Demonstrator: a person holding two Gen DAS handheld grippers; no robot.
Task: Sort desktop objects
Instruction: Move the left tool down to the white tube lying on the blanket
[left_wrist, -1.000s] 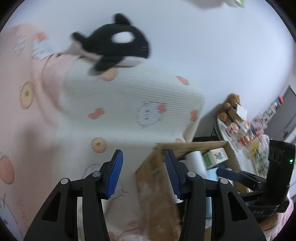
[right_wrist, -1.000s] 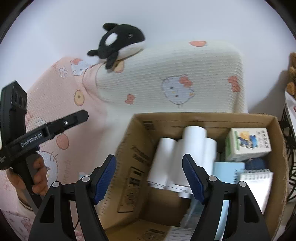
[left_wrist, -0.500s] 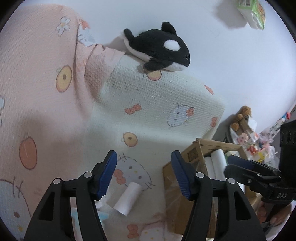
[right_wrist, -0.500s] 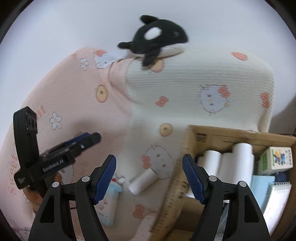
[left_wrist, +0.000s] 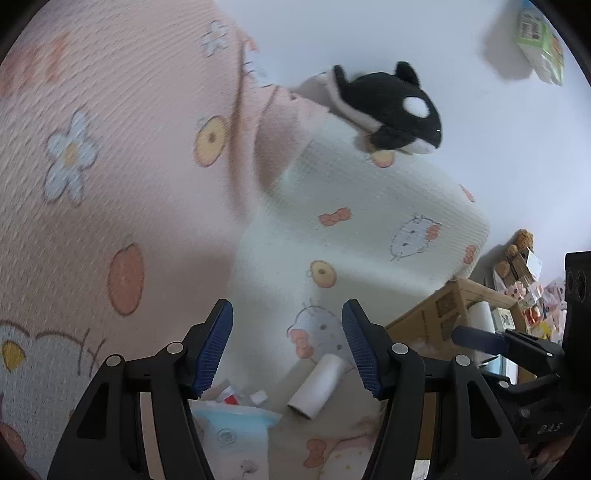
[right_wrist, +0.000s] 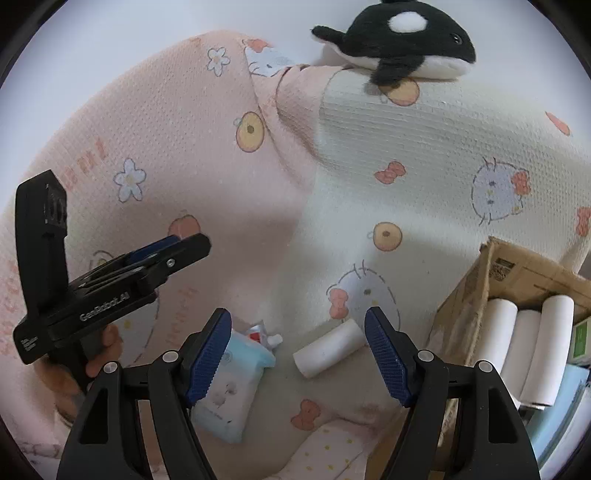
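A white paper roll lies on the patterned bedding, also in the left wrist view. A light blue wipes pack lies left of it, with a small white tube behind. The cardboard box at right holds white rolls, a green carton and notebooks. My right gripper is open and empty, above the loose roll. My left gripper is open and empty, above the roll and the wipes pack. It shows at left in the right wrist view.
A black and white orca plush sits on a cream pillow against the wall. Pink patterned bedding fills the left. A cluttered side table stands behind the box at far right.
Both grippers have swung left, away from the box, and now point at the bedding. The loose roll, wipes pack and tube have come into view. Both stay open.
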